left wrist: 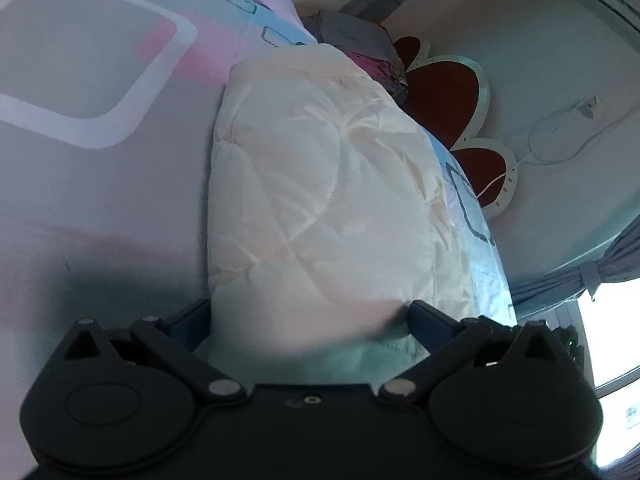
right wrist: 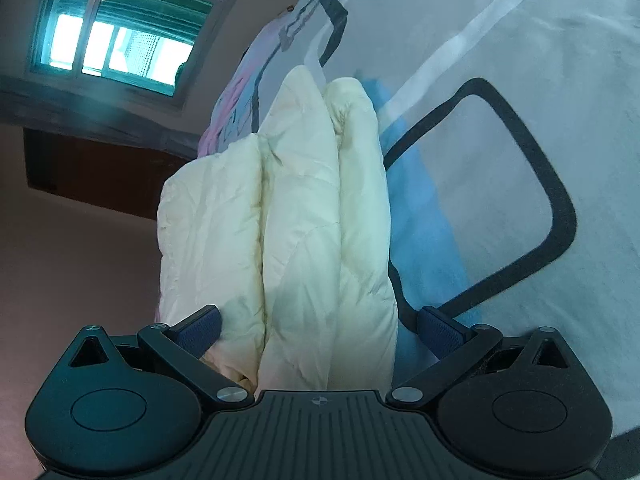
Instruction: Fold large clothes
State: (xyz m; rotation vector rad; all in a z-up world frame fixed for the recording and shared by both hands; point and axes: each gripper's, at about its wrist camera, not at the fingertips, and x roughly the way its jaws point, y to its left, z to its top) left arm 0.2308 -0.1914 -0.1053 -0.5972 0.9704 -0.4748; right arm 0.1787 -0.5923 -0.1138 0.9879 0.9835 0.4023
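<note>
Cream quilt (left wrist: 320, 184), puffy, satin-shiny with stitched diamond quilting, is lying folded on the bed (left wrist: 80, 160) near the bed's edge. In the right view the quilt (right wrist: 304, 216) is showing three thick rolled layers stacked side by side. Bedsheet is smooth, pale grey with pink and blue patches and rounded-rectangle outlines in white and dark grey.

Left tool (left wrist: 308, 316) is sitting spread wide, quilt end bulging between the blue pads (left wrist: 192, 320); contact is blurred, can't tell if gripping. Right tool (right wrist: 318, 328) is also spread, textured blue pads (right wrist: 440, 332) flanking the layered fold.

Red heart-shaped headboard (left wrist: 452, 84), grey pillow (left wrist: 352, 36), white cable (left wrist: 560, 144) on wall, window (right wrist: 116, 32), brown door (right wrist: 100, 172).
</note>
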